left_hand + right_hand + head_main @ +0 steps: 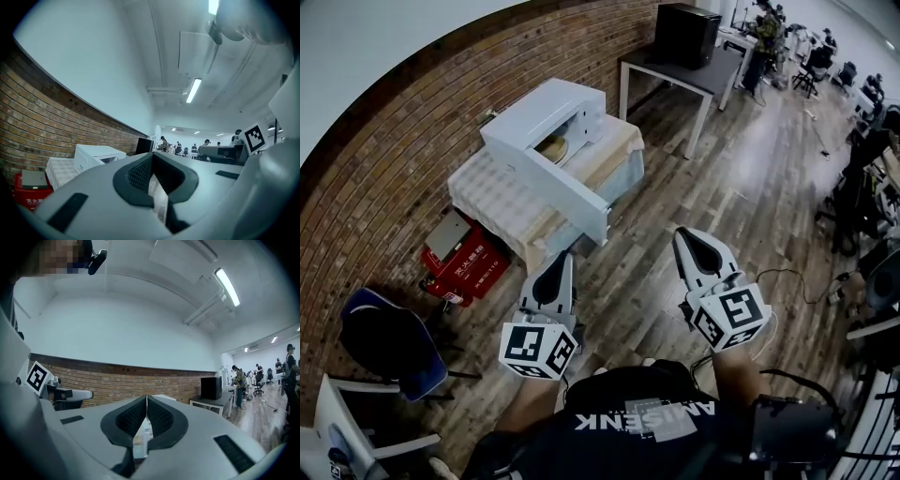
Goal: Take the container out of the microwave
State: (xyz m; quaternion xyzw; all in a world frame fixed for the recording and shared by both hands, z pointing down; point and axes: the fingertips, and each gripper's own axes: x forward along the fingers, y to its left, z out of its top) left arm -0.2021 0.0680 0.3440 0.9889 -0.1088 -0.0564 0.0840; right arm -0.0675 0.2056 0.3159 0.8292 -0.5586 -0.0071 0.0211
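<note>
A white microwave sits on a low cloth-covered table by the brick wall, with its door swung open toward me. Inside it lies a pale round container. Both grippers hover over the wooden floor a good way short of the table. My left gripper is shut with nothing in it, its pads meeting at the tip; the microwave shows to its left. My right gripper is also shut and empty, jaws closed together.
A red box lies on the floor left of the table, and a blue chair stands at the near left. A dark desk with a black box is behind. Chairs, desks and people fill the far right.
</note>
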